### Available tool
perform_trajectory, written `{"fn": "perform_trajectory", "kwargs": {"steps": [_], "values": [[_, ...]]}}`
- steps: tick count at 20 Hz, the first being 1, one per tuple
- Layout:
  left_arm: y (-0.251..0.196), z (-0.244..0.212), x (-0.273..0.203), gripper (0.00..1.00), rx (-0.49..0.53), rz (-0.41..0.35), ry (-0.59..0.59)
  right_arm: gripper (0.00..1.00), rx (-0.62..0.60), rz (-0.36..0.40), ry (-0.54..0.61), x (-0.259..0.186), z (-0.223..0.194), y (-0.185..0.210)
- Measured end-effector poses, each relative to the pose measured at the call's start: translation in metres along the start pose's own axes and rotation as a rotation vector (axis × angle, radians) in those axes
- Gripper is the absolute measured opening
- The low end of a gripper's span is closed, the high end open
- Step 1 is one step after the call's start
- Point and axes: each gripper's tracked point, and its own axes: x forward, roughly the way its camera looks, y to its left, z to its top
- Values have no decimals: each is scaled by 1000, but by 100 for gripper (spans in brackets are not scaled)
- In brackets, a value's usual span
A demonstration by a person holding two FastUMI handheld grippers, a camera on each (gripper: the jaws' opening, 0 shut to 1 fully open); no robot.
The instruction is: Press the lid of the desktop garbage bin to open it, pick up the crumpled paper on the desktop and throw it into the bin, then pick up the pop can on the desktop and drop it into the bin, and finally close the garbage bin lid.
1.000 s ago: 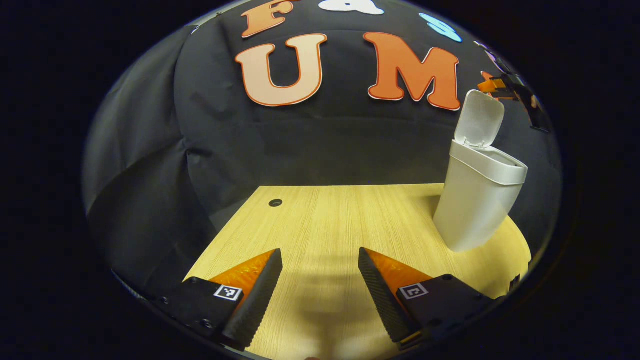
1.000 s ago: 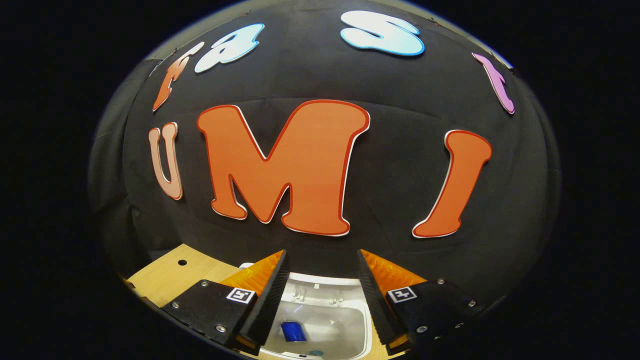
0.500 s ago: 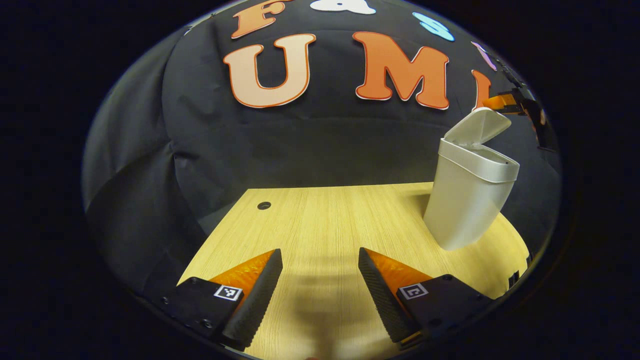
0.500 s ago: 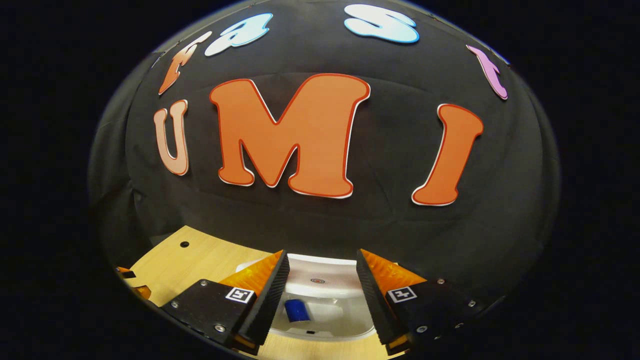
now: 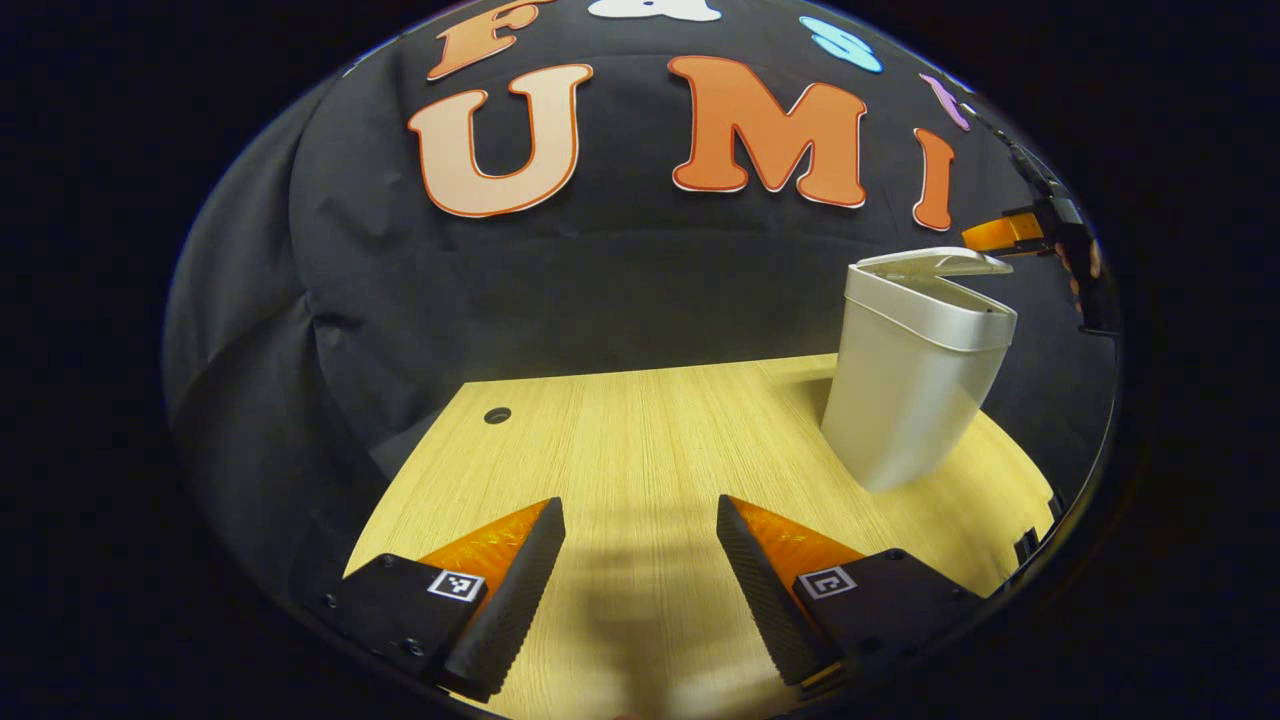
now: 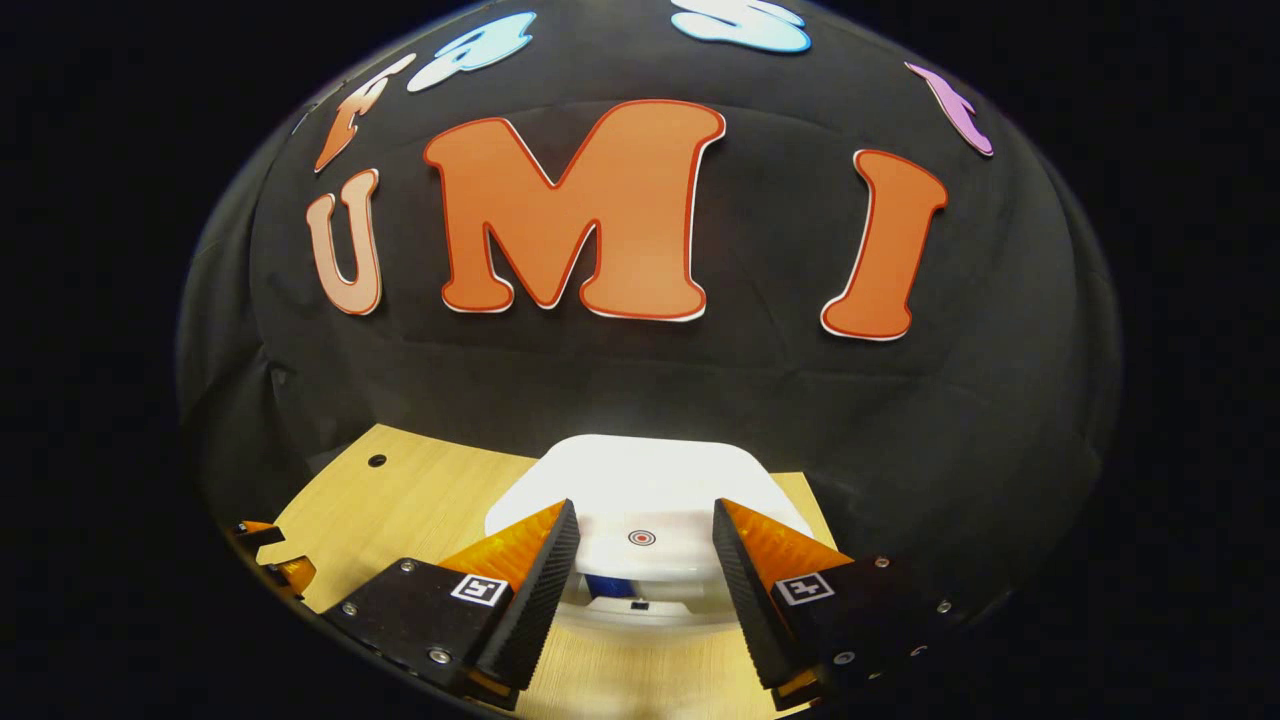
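The white desktop bin (image 5: 915,385) stands on the wooden table at the right of the left gripper view, its lid (image 5: 935,263) tipped down to a narrow gap. In the right gripper view the lid (image 6: 650,480) lies almost flat just beyond my right gripper (image 6: 644,510), which is open. A red ring mark (image 6: 641,537) sits on the lid's front. Through the gap a bit of the blue pop can (image 6: 603,585) shows inside the bin. My left gripper (image 5: 638,508) is open and low over bare table, well left of the bin. The right gripper (image 5: 1005,232) hovers by the lid's raised edge.
The wooden table (image 5: 640,440) has a small round cable hole (image 5: 497,415) near its far left corner. Black cloth walls close in behind the table and on the left. The left gripper (image 6: 265,565) shows at the lower left in the right gripper view.
The bin lid has swung from upright down to nearly flat. The right gripper came down with it. The left gripper view has drifted, so the bin sits a little more to the left.
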Motion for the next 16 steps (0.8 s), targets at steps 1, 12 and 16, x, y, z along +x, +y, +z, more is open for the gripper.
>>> {"fn": "perform_trajectory", "kwargs": {"steps": [1,12,16], "values": [[0,0,-1,98,6,-6,0,82,5,0,9,-1,-5,1],[-10,-6,2,98,62,-39,30,83,23,-3,103,0,-49,6],[-16,-8,5,98,67,-50,39,83,30,-2,96,0,-52,9]]}}
